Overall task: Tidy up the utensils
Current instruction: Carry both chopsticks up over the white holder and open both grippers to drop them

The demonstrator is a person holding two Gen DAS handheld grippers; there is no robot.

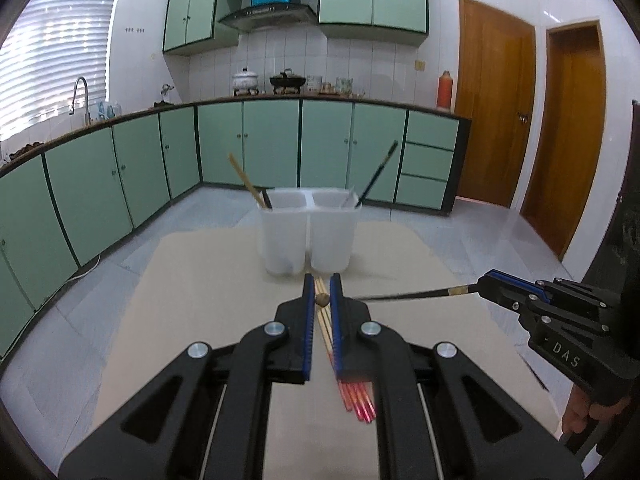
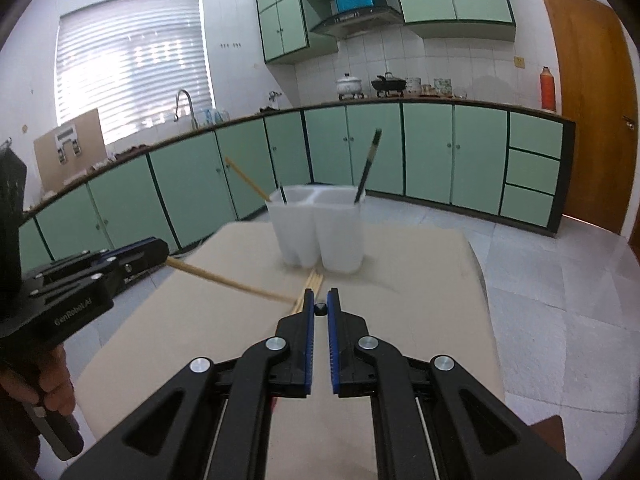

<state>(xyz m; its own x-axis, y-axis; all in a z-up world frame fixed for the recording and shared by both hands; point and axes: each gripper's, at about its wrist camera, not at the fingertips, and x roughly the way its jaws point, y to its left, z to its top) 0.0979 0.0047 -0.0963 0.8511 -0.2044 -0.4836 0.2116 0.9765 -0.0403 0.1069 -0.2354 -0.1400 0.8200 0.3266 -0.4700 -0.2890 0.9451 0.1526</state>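
Left gripper pinching wooden chopstick, right gripper pinching black chopstick, white holder ahead.

At frame centre the left tongs are clamped on a wooden chopstick, seen end-on. Beyond them a white two-compartment holder stands on the table, with chopsticks leaning out of it. At the right edge the right tongs grip a dark chopstick pointing left.

Holder on table (chopsticks inside)
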